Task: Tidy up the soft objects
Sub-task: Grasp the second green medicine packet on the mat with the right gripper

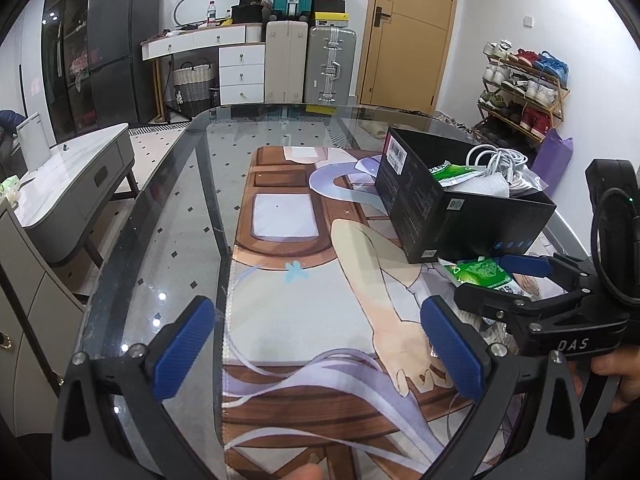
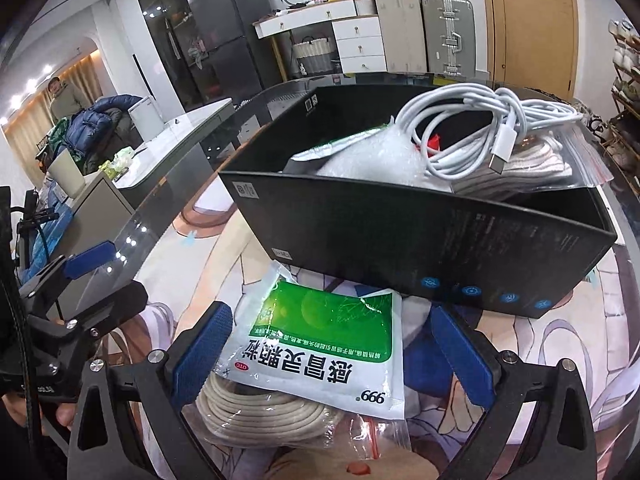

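Right claw (image 2: pixel 328 354) spread around sachet (image 2: pixel 320 344), left claw (image 1: pixel 316 354) spread, idle. Slick sachet probably sliding off the cord (image 2: pixel 260 412) underneath, or snagging box (image 2: pixel 420 220).

Green-white sachet (image 2: pixel 320 344) flat atop coiled beige cord (image 2: pixel 260 412); black box (image 2: pixel 400 232) just behind

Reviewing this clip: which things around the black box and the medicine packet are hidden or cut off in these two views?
- Right wrist view: the beige cable coil is partly hidden under the green-and-white packet.
- Right wrist view: the black box hides its lower contents behind its near wall; only the white cable on top shows clearly.
- Left wrist view: the right gripper covers part of the packet.
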{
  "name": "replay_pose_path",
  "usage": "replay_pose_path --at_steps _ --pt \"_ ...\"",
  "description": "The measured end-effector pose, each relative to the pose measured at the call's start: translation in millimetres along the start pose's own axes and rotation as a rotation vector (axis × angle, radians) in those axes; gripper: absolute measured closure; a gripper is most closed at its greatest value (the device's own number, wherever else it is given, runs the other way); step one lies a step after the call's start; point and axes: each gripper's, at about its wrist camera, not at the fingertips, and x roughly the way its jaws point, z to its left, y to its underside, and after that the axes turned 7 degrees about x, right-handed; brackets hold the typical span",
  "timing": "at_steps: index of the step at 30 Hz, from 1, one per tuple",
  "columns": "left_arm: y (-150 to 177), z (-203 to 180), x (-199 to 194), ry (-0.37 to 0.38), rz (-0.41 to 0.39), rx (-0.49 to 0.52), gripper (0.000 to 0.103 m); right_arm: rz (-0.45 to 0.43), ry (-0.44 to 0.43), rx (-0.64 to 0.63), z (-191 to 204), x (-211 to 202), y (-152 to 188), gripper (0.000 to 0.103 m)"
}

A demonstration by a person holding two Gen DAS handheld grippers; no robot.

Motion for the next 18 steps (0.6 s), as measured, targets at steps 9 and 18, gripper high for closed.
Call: replay_pose_path --at_steps 9,18 --pt "0.1 -7.1 -0.1 0.009 0.0 0.021 0.0 -0.005 0.01 -0.024 -3.1 -5.4 4.2 0.023" --pt "1.4 -12.6 0.1 0.015 0.004 0.035 0.0 -0.024 -0.003 -0.012 -26.4 -22.6 8.9 0.038"
